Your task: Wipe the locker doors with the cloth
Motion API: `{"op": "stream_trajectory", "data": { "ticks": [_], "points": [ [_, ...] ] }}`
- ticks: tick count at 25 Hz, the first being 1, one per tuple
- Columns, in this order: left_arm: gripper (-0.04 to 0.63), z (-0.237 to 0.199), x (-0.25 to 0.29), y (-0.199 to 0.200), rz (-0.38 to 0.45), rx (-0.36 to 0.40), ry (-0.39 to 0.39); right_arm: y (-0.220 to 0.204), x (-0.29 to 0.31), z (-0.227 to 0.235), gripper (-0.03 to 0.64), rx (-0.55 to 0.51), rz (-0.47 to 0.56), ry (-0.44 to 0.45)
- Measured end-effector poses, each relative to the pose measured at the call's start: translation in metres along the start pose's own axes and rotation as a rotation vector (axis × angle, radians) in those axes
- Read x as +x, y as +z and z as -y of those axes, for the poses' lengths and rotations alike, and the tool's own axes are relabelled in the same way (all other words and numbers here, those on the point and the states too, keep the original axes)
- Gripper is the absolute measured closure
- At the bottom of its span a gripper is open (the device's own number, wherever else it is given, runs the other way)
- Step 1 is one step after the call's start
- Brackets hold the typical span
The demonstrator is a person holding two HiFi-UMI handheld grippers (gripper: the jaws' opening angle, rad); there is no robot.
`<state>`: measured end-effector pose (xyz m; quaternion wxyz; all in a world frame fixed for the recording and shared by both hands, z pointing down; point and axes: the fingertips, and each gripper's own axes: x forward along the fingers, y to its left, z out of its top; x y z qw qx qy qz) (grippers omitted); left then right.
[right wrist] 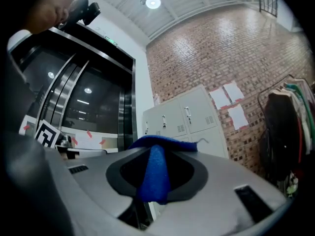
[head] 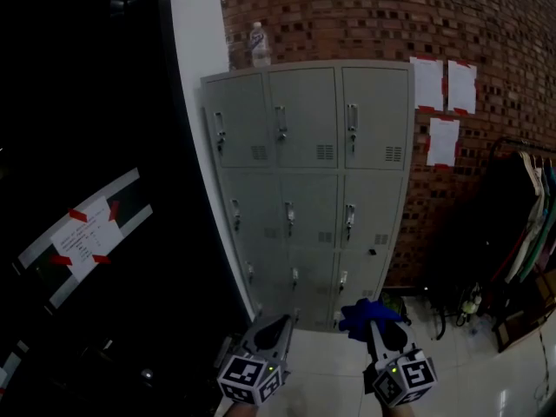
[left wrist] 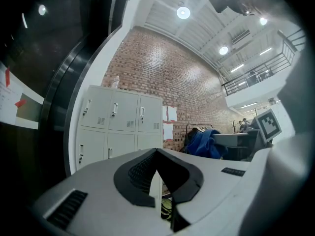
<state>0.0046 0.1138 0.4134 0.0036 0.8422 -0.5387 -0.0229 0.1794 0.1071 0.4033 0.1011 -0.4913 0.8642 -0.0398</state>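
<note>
R gripper (head: pixel 375 327) is held low in front of the lockers (head: pixel 313 181), jaws clenched on the blue cloth (head: pixel 368 314). The cloth bunches over the jaw tips, w/ a fold hanging betw. them in the right gripper view. L gripper (head: pixel 280 322) is near it, jaws closed together, nothing betw. them. Both are apart from the lockers. On top stands a bottle (head: pixel 259 44). To the right, papers (head: pixel 443 85) are taped on the brick wall (head: pixel 347 16).
</note>
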Motion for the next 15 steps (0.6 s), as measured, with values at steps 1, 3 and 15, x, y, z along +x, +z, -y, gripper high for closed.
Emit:
{"op": "stream_trajectory", "data": {
  "ticks": [1,3,15],
  "points": [
    [0.597,0.000,-0.002,0.001,0.005,0.002,-0.009,-0.001,-0.001,-0.003,0.522,-0.003,-0.001,-0.004],
    [0.598,0.003,-0.003,0.001,0.006,0.002,-0.030,-0.004,-0.002,-0.005,0.522,0.007,-0.005,-0.011],
    [0.597,0.005,0.000,-0.019,-0.029,-0.020,-0.062,-0.023,-0.008,-0.011,0.522,-0.005,-0.042,-0.035]
  ]
}}
